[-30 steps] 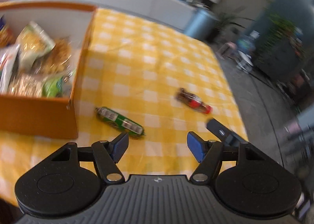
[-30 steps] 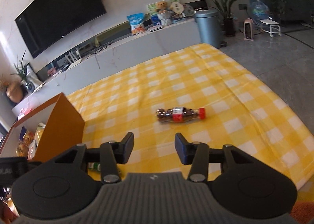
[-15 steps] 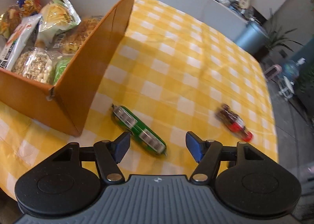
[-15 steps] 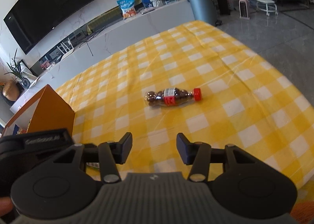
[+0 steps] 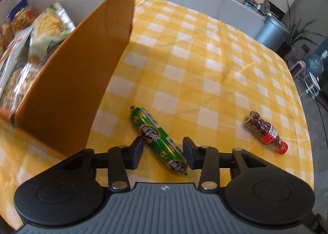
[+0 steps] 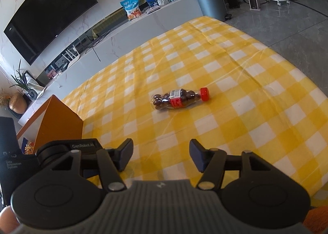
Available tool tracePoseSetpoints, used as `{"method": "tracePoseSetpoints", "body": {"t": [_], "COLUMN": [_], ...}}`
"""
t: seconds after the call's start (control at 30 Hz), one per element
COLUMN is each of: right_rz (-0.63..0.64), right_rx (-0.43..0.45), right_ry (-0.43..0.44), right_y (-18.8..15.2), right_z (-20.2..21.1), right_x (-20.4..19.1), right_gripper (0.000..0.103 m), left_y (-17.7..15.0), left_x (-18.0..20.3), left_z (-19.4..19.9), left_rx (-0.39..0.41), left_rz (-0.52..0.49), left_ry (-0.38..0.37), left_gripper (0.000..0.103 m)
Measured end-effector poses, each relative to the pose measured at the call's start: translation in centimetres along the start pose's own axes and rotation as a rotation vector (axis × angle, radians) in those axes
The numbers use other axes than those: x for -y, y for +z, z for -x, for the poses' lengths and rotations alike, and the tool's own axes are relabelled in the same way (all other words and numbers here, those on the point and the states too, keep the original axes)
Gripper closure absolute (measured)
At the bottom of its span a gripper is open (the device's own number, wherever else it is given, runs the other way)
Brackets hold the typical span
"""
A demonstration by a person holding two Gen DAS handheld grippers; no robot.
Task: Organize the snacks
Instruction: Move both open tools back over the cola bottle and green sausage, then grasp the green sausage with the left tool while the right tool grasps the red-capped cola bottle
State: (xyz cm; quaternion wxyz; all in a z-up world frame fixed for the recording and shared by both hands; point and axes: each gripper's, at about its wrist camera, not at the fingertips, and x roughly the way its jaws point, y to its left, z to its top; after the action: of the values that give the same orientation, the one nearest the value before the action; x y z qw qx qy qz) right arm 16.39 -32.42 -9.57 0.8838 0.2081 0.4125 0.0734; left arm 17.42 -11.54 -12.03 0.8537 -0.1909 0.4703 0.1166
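Down comes my left gripper (image 5: 163, 153), jaws just closing around the green roll (image 5: 158, 140), not yet pinching; right gripper (image 6: 161, 155) widening, empty. Next: squeeze, lift, box (image 5: 67, 82).

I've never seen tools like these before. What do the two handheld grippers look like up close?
Both look alike. The left gripper and right gripper are matte black plastic: two round discs at the sides, a ribbed grey plate with a small logo between them, and jointed black links with silver rivets carrying two dark blue-tinted finger pads. From the right wrist view, the left gripper's body shows white lettering.
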Motion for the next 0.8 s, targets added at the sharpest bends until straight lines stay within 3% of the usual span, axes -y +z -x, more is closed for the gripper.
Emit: {"method": "tracePoseSetpoints", "body": {"t": [0.23,0.47,0.6,0.8], "right_rz": [0.099,0.332,0.379,0.529], "right_rx": [-0.01,-0.008,-0.047,-0.061], "right_ry": [-0.035,-0.058,-0.043,-0.098], "right_y": [0.9,2.8,4.5,5.6], "right_z": [-1.0,-3.1,-5.1,-7.5], "right_x": [-0.7,-1.5,-0.8,-0.7], "right_gripper": [0.043,0.043,0.04,0.039], "left_y": [0.3,0.2,0.3,0.6], "left_x": [1.3,2.8,2.8,2.3], "left_z": [-0.5,-0.6,-0.5,-0.6], "left_rx": [-0.001,-0.013,-0.015,-0.026], "left_rz": [-0.237,-0.455,-0.477,-0.482], "left_ry": [-0.063,-0.127,-0.142,-0.172], "left_gripper": [0.072,0.077,0.077,0.077]}}
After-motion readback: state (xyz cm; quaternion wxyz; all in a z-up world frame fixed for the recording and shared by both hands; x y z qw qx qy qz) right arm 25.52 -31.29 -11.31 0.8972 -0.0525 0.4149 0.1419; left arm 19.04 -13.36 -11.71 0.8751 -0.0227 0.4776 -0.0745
